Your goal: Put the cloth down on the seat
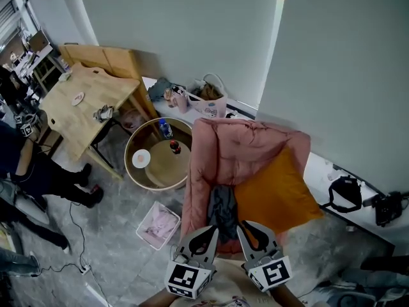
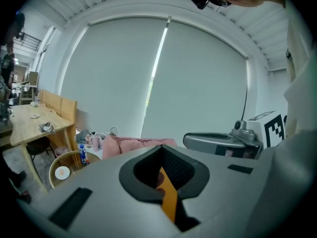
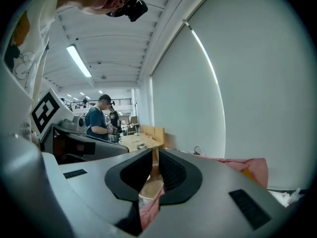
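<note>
So, the cloth: dark grey crumpled cloth (image 1: 222, 211) is lying on the front part of the pink padded seat (image 1: 249, 149), just left of the big orange cushion (image 1: 275, 194) that leans against the back.
Left hand-held gripper (image 1: 211, 229): jaws together, nothing between them. Its own view only shows a sliver of orange through the slot. The tip sits just beside the cloth's near left edge.
Right hand-held gripper (image 1: 243, 225): jaws together too, and empty. Pink padding shows through its slot, no grey fabric. It's just off the cloth's near right edge.
Where things stand: looks to me like the cloth is down on the seat and neither jaw has hold of it, so the job is basically done.
How I'd finish it: pull both grippers straight back toward the body and keep them level. The tips are so near the fabric that a sideways swing could snag a fold and drag the cloth off the front edge. Also keep clear of the cushion so it doesn't tip onto the cloth.
Writing and labels: each cube with square markers (image 1: 185, 279) shows only a black-and-white pattern, no words. The small bottle with a blue label (image 1: 165, 128) on the round wooden side table (image 1: 133, 147) is too tiny to read.
</note>
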